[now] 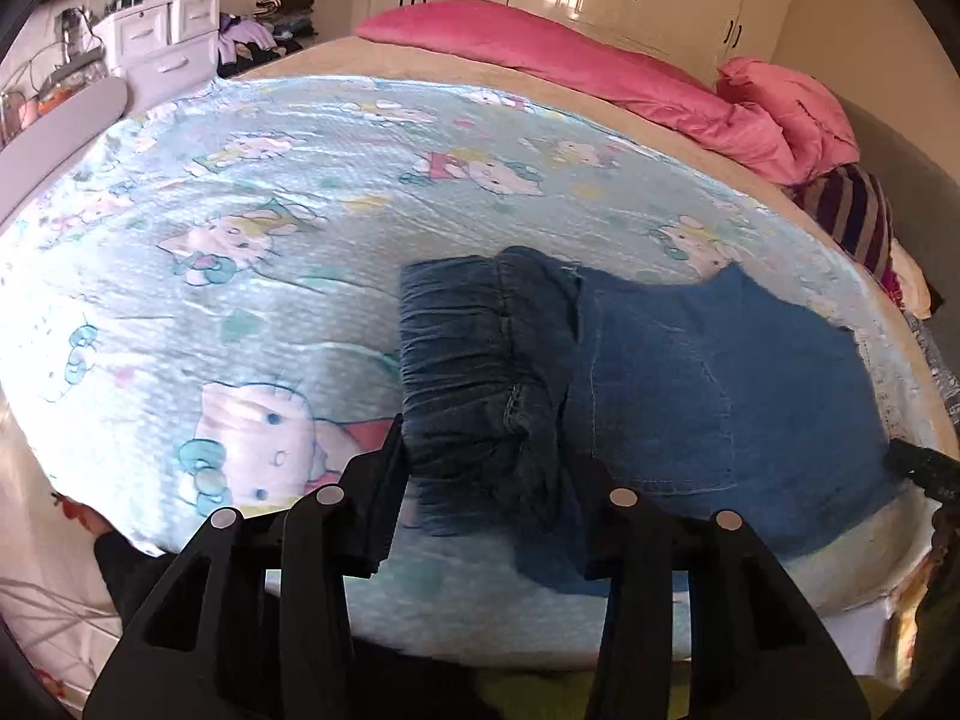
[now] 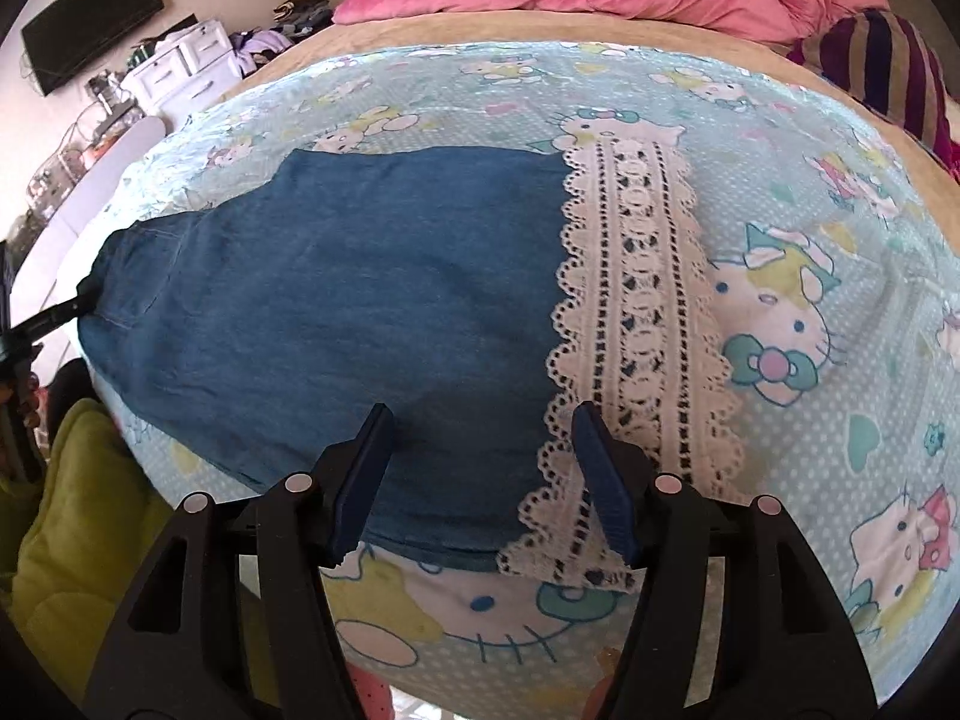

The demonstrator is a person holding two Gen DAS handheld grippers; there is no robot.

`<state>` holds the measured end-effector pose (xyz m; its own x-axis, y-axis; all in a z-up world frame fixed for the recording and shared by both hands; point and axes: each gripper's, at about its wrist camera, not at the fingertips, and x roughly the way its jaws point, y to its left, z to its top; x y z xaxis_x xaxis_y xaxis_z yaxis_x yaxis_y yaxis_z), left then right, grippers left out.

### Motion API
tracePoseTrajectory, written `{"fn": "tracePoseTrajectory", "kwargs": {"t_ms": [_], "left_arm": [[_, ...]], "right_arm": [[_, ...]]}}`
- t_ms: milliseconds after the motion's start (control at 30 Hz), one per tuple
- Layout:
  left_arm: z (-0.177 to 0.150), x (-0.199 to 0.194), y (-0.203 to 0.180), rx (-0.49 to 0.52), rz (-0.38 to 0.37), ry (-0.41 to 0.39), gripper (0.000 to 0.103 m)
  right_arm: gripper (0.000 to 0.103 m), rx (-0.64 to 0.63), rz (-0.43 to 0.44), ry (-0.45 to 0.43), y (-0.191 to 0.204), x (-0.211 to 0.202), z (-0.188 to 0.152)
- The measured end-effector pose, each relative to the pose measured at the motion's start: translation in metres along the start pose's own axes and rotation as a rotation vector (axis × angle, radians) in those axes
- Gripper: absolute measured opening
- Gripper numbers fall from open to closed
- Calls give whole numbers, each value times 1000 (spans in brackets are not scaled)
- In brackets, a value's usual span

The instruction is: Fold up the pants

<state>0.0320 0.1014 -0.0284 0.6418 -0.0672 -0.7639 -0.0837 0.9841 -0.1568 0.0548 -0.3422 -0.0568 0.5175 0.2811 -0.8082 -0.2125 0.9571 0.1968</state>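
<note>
Blue denim pants [image 2: 336,312] lie flat on the bed, legs together, with a white lace hem [image 2: 636,312] at the right end. In the left wrist view the gathered elastic waistband [image 1: 480,372] lies between my left gripper's [image 1: 486,468] open fingers, near the bed's front edge. My right gripper [image 2: 480,450] is open over the near edge of the leg, its fingers on either side of the seam between denim and lace. The left gripper's tip [image 2: 60,312] shows at the waist end in the right wrist view.
The bed carries a light-blue cartoon-cat sheet [image 1: 240,192]. A pink duvet [image 1: 600,60] and a striped cushion [image 1: 852,216] lie at the head. A white drawer unit [image 1: 162,36] stands beyond the bed. A green blanket [image 2: 78,528] hangs by the front edge.
</note>
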Motion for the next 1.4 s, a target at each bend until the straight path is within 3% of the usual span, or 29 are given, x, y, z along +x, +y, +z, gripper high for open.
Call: {"fn": "tracePoseTrajectory", "kwargs": {"t_ms": [167, 333, 433, 533, 633, 1067, 1233, 1400], "left_arm": [[-2, -1, 6, -32, -27, 16, 50], [15, -51, 1, 1, 27, -116, 64], [27, -71, -11, 25, 4, -171, 68], [43, -72, -38, 80, -48, -175, 68], [56, -55, -65, 128, -105, -139, 79], [87, 48, -183, 401, -187, 46, 79], [96, 101, -200, 402, -200, 130, 79], [102, 140, -203, 366, -202, 165, 79]], "right_arm": [[55, -6, 8, -3, 0, -3, 0], [60, 57, 16, -104, -21, -33, 12], [62, 85, -6, -145, -36, -41, 25], [62, 108, -3, -166, -49, -41, 43], [62, 123, 5, -171, -58, -35, 60], [62, 203, 70, -87, -92, 21, 115], [62, 227, 87, -45, -105, 42, 120], [61, 235, 105, 0, -116, 64, 117]]}}
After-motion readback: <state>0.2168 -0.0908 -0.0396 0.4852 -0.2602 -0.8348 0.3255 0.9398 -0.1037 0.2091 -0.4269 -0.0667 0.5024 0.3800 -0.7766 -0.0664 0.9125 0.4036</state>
